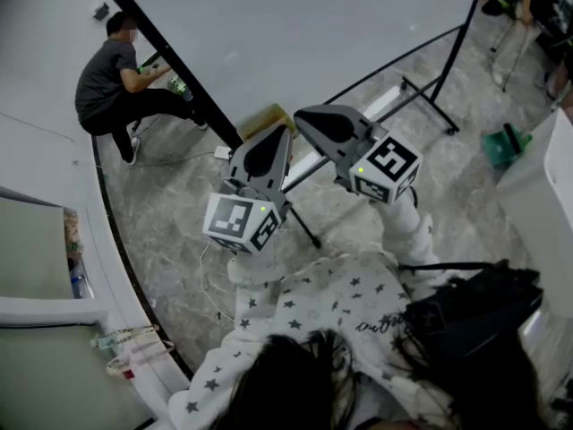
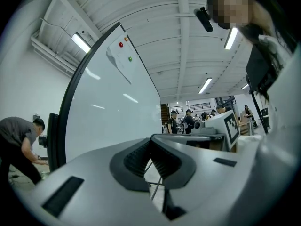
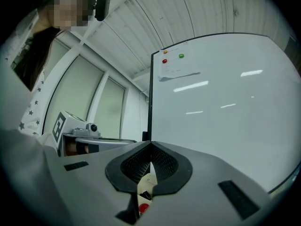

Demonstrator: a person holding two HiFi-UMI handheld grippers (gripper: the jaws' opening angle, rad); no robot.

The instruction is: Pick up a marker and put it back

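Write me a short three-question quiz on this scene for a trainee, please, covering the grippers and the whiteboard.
1. True or false: the left gripper has its jaws wide apart.
2. What does the right gripper point toward? A. a whiteboard B. a sink C. a bookshelf
3. What colours are the two round dots near the whiteboard's top corner?
Key: 1. False; the jaws are together with nothing between them. 2. A. 3. Red and green.
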